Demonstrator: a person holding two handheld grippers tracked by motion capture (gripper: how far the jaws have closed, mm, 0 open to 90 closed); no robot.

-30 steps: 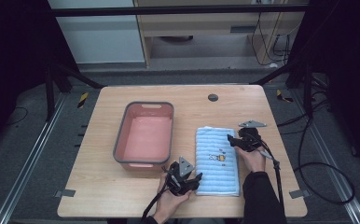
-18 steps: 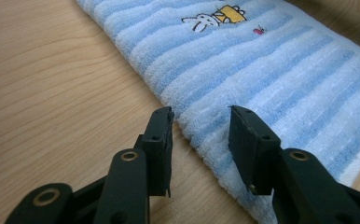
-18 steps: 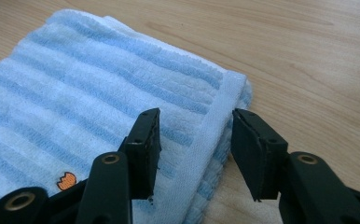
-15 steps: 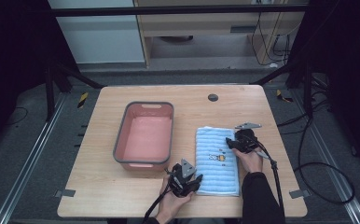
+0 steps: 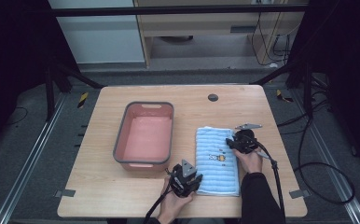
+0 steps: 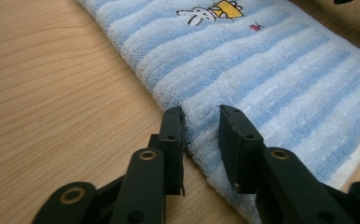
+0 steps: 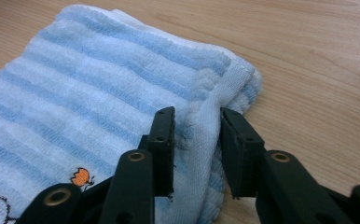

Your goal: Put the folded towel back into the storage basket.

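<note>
Blue-and-white striped terry, a folded towel [image 5: 218, 159], is lying flat on the right half of a wooden table [image 5: 122, 196], just right of a pink basin [image 5: 144, 135] that is sitting empty. A small cartoon rabbit is stitched near the towel's middle.

A person is working from the near side with a gripper in each hand. The left gripper [image 5: 186, 178] is sitting at the towel's near left corner. In the left gripper view its jaws are straddling the folded edge [image 6: 201, 126], terry bunching between them, so they appear to be grasping the towel, though a narrow gap remains. The right gripper [image 5: 234, 142] is at the towel's right edge, toward the far end. In the right gripper view its jaws are pinching a raised ridge of the hem [image 7: 199, 130] between them.

Judging from this, the step in hand is securing two holds on the towel, probably to lift or fold it, or to carry it to the basin. The next move likely calls for both grippers rising together, keeping the cloth taut so no layer slips free.

Compared with a second ago, the right gripper has crept slightly nearer and inward onto the towel's edge, and the left gripper has settled a touch lower; towel and basin are lying where they were.
</note>
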